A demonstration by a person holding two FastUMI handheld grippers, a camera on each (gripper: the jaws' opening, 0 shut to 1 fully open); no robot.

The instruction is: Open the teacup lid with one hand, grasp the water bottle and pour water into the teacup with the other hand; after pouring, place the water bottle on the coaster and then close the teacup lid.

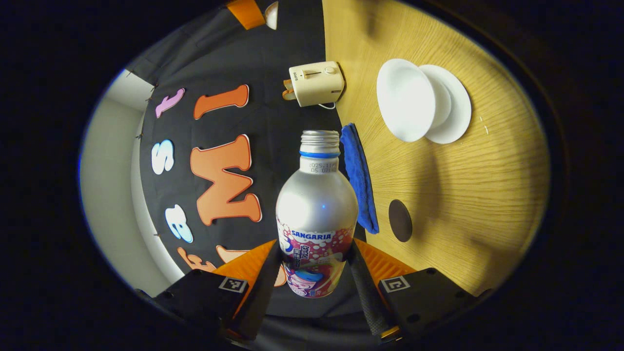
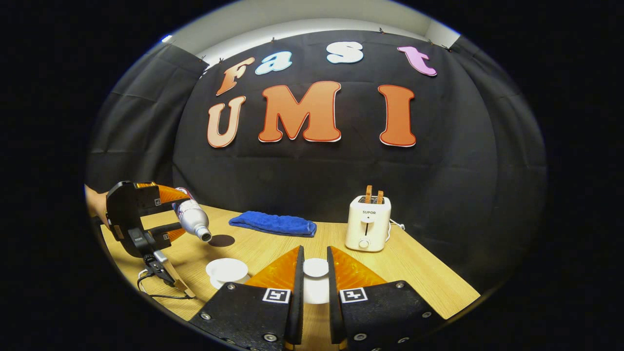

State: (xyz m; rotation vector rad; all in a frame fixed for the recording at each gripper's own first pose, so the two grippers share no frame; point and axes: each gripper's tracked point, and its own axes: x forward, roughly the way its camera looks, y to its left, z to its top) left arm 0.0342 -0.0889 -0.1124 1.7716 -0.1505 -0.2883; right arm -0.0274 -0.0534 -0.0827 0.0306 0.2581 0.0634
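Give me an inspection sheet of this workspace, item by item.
Surface: wooden table, no spills seen.
Job's things: water bottle lifted and tilted, no cap on it; teacup open on its saucer; teacup lid lifted off; dark round coaster bare.
Clutter: folded blue cloth; toaster with two slices in it.
Grippers: left hand-held gripper clamped on the bottle's body; right hand-held gripper closed on the lid.
Cables: a black cable lies on the table's near edge below the left hand-held gripper; the toaster's cord trails behind it.
Surroundings: black cloth wall.
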